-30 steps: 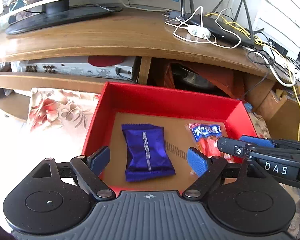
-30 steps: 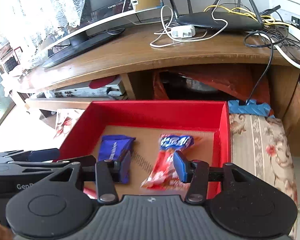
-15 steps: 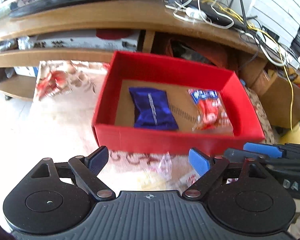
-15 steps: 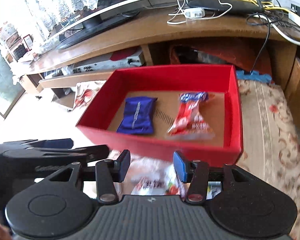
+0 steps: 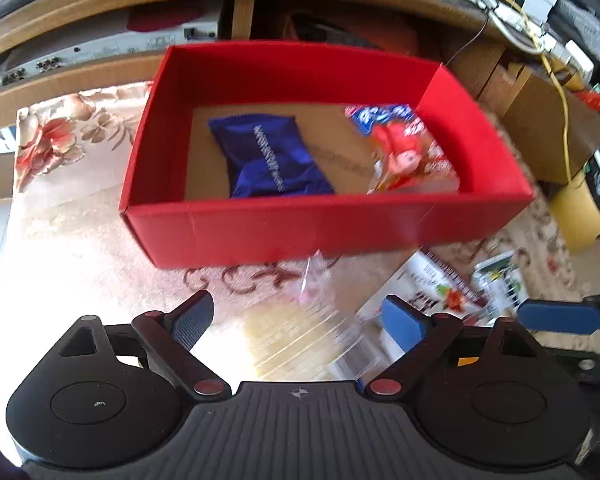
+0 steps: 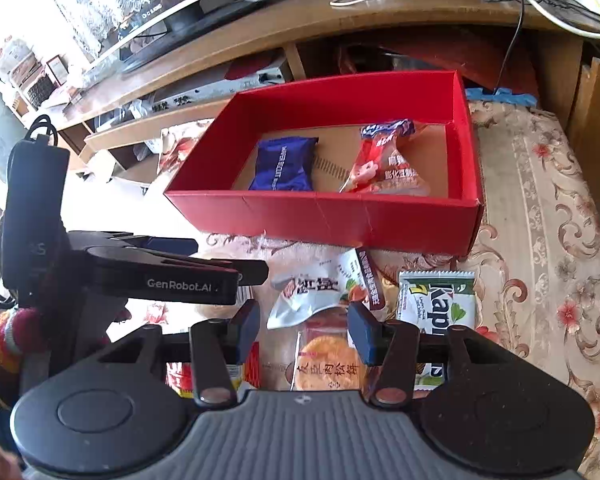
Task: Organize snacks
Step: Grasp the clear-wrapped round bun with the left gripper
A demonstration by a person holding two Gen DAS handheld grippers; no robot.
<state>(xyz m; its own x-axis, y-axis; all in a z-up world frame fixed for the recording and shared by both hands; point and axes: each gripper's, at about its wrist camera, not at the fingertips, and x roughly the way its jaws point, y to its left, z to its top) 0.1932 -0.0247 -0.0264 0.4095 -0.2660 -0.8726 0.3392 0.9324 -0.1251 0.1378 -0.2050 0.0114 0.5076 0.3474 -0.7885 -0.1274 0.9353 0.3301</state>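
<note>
Both grippers have backed out of the red box (image 6: 340,220), two packets inside, several outside; left gripper (image 5: 298,320) opening, empty, right gripper (image 6: 302,330) apart, empty.

A home living room: television (image 6: 172,16) on wooden stand (image 6: 340,20), floral rug (image 6: 548,208).

Left wrist view: the clear packet (image 5: 300,344) between the fingers is blurred and overexposed; contents cannot be read. The white packets (image 5: 452,292) to its right are smeared, print illegible. Right wrist view: the round-biscuit packet (image 6: 326,364) is partly covered by the gripper body; the green-and-white packet (image 6: 436,300) is cut by a finger, wording incomplete. The red packet (image 6: 180,376) at lower left is mostly hidden. The sleeve (image 6: 4,336) runs off the left edge.
</note>
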